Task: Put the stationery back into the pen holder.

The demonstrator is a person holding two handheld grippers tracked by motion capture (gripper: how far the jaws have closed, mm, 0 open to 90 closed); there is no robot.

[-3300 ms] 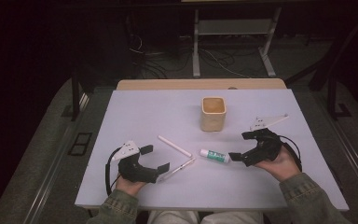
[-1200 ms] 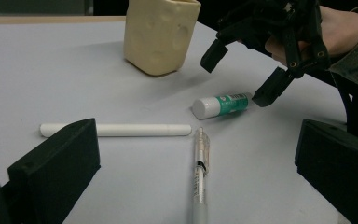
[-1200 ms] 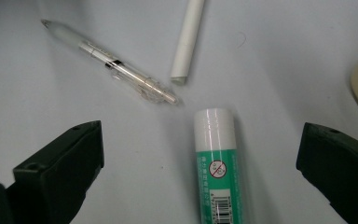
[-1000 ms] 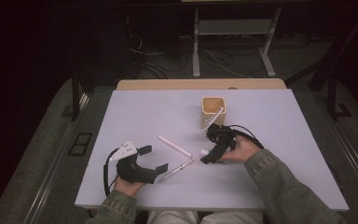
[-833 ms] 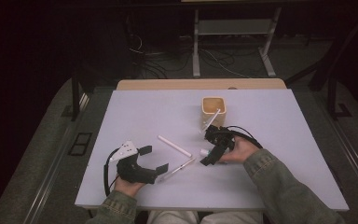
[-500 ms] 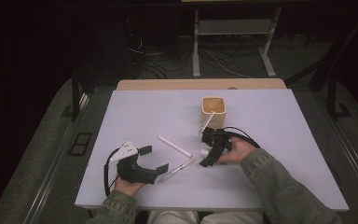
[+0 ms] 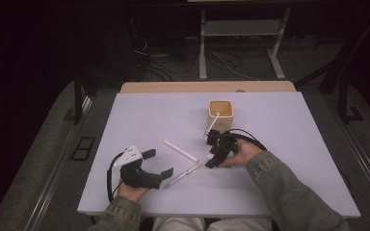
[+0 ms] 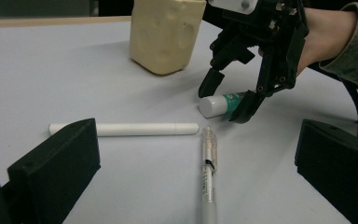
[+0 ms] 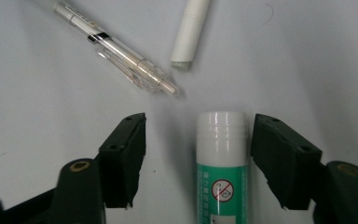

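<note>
Glue stick (image 9: pixel 222 168) lies flat on the desk (image 7: pixel 289 163), just in front of the beige cup (image 7: pixel 220 114). Right tongs (image 9: pixel 193 161) straddle it, closing, pads not yet pressing. Left tongs (image 7: pixel 160 163) released, idle. Judged light, rigid, smooth, liable to roll; grip mid-barrel.

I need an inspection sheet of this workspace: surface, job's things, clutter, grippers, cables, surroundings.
Surface: pale table, bare around the things.
Job's things: glue stick lying flat between the right jaws; cup with a white stick leaning in it.
Clutter: clear pen and white stick, lying beside each other.
Grippers: right gripper astride the glue stick, jaws just closing, one pad near it, a gap at the other; left gripper open, holding nothing.
Cables: black cable looping from the right gripper; more on the floor behind.
Surroundings: dark room, metal stand behind the table.
</note>
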